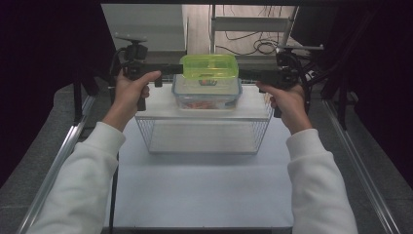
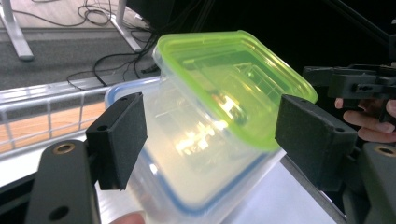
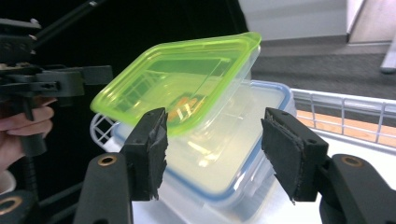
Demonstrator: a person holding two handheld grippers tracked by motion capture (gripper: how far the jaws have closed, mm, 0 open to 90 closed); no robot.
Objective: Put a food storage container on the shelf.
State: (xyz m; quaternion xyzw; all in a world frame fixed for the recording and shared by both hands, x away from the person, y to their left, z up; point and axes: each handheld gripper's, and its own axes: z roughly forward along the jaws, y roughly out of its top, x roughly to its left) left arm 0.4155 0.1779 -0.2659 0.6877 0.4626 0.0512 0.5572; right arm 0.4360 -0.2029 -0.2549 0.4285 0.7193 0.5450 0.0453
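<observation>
High view | green-lidded box atop blue-rimmed box (reddish contents) | both hand-held grippers open

The person wears a white long-sleeved top whose soft cuffs end at the wrists. The left gripper and right gripper are black, each with rectangular foam-faced pads on arms fastened by brass-coloured rivets. Each carries a grey plate on top and a trailing black cable.
</observation>
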